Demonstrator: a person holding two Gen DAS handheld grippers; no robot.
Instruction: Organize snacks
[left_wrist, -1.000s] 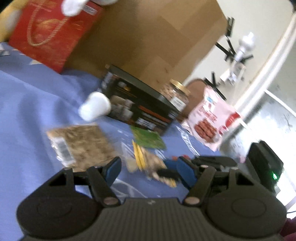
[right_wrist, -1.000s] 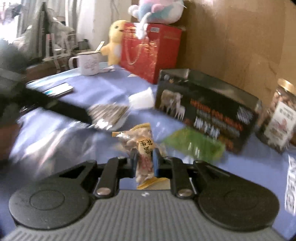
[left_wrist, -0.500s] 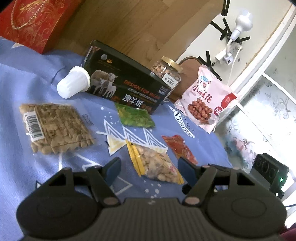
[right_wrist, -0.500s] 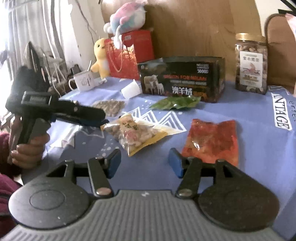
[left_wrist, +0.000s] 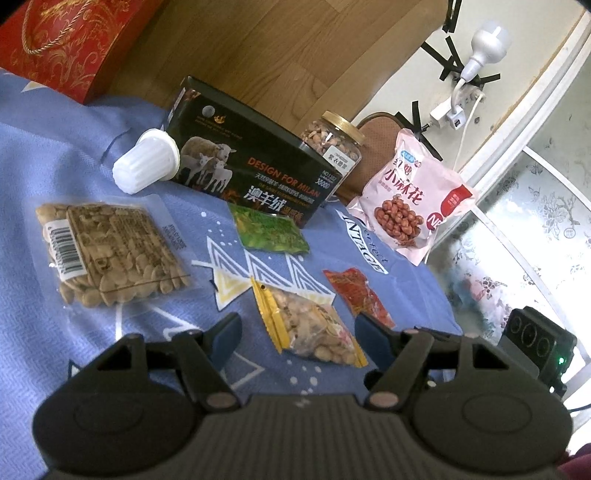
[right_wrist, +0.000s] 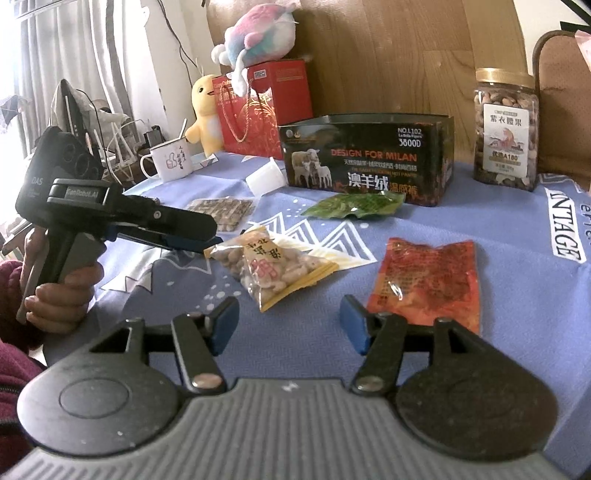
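Right gripper (right_wrist: 288, 325), jaws just opened and empty, left gripper (left_wrist: 295, 332) wide: peanut packet (right_wrist: 273, 269) lies mid-table on the blue cloth (left_wrist: 92, 147); close squarely across its crimped edge, lift level.

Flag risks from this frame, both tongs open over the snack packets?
1. The left tongs straddle the yellow-edged nut packet, whose far corner lies close to the red packet; a close could perhaps pinch both.
2. The right tongs have just been opening, with nothing between them; the left tongs' tip sits at the same nut packet, so the two could collide.
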